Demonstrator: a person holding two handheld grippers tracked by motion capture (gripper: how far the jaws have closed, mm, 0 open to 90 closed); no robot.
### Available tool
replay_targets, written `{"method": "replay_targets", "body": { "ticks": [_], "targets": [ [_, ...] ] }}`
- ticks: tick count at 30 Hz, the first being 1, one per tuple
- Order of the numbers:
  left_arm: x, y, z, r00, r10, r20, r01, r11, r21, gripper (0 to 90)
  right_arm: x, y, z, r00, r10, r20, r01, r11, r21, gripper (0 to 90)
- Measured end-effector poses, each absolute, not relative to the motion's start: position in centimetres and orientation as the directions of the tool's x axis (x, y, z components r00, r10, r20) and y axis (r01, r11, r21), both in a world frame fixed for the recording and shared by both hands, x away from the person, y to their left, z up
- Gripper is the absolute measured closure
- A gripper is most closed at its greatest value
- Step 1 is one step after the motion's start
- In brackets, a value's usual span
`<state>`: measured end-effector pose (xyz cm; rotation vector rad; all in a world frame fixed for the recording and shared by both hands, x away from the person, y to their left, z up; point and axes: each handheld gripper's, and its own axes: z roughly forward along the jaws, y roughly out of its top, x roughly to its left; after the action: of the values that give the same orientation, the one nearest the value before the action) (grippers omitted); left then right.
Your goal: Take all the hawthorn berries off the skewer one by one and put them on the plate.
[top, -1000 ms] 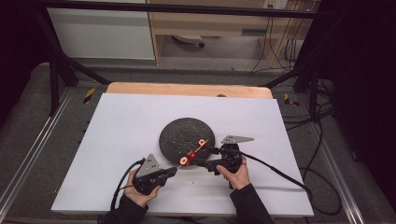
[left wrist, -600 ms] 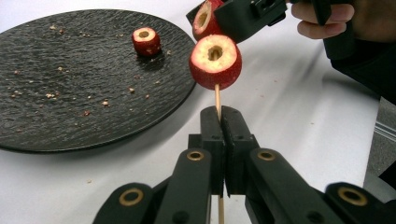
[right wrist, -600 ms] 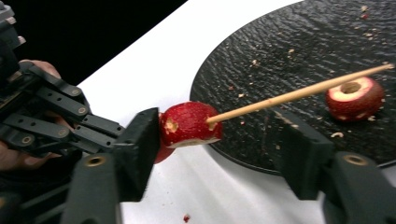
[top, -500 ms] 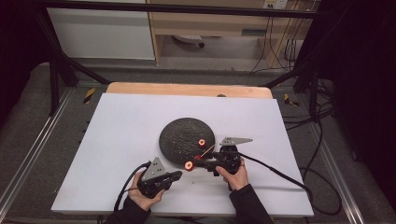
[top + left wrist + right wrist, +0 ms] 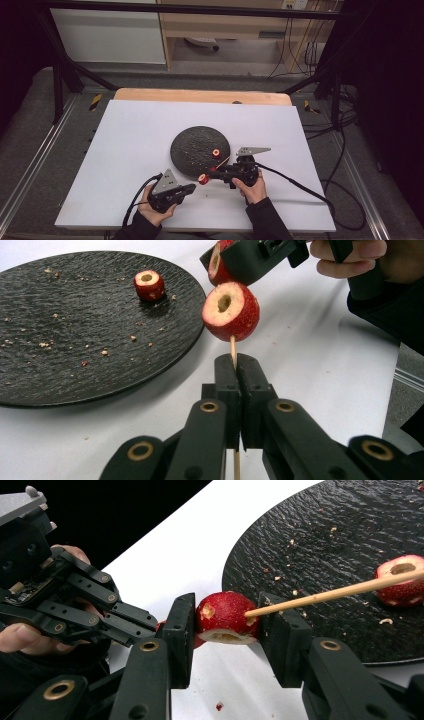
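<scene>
Near the front edge of the white surface (image 5: 125, 150), seen from the high view, the left tool (image 5: 192, 187) and the right tool (image 5: 216, 172) meet just beside the round black textured plate (image 5: 192, 145). A thin wooden skewer (image 5: 222, 162) runs between them, with a red cored fruit piece (image 5: 203, 178) at its lower end. Another red cored fruit piece (image 5: 216, 153) lies on the plate.

From the left gripper view, the left tool (image 5: 235, 365) is clamped tight on the skewer (image 5: 232, 345), which rises between its jaws into the fruit piece (image 5: 230, 311). The right tool's black body (image 5: 260, 257) sits just above it, a second piece pressed inside. The loose piece (image 5: 149, 284) rests on the plate (image 5: 75, 340) among crumbs.

From the right gripper view, the right tool (image 5: 227, 622) has just been closing and now grips a red fruit piece (image 5: 226, 617) threaded on the skewer (image 5: 325, 594). The left tool (image 5: 135, 622) stands close behind, and the plate (image 5: 325, 545) carries the loose piece (image 5: 402, 580).
</scene>
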<state>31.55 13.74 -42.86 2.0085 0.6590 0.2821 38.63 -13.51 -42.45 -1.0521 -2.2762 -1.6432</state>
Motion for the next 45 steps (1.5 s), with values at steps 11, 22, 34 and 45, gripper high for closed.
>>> {"method": "replay_targets", "body": {
  "ticks": [11, 22, 34, 45],
  "targets": [
    [31.4, 13.8, -42.7, 0.829, 0.555, -0.069, 0.328, -0.384, 0.863, 88.1, 38.7, -14.1, -41.9, -0.747, 0.466, 0.475, 0.594, 0.147, 0.791, 60.9],
    [31.3, 13.6, -42.8, 0.842, 0.536, -0.067, 0.319, -0.394, 0.862, 88.1, 39.1, -17.8, -40.9, -0.699, 0.532, 0.478, 0.582, 0.034, 0.812, 60.8],
    [31.3, 13.6, -42.8, 0.847, 0.528, -0.068, 0.319, -0.401, 0.859, 88.1, 39.4, -21.0, -40.4, -0.653, 0.594, 0.469, 0.565, -0.030, 0.824, 60.9],
    [31.9, 15.1, -42.1, 0.824, 0.561, -0.084, 0.333, -0.359, 0.872, 88.1, 39.5, -22.3, -40.6, -0.624, 0.632, 0.460, 0.559, -0.051, 0.828, 60.9]
  ]
}}
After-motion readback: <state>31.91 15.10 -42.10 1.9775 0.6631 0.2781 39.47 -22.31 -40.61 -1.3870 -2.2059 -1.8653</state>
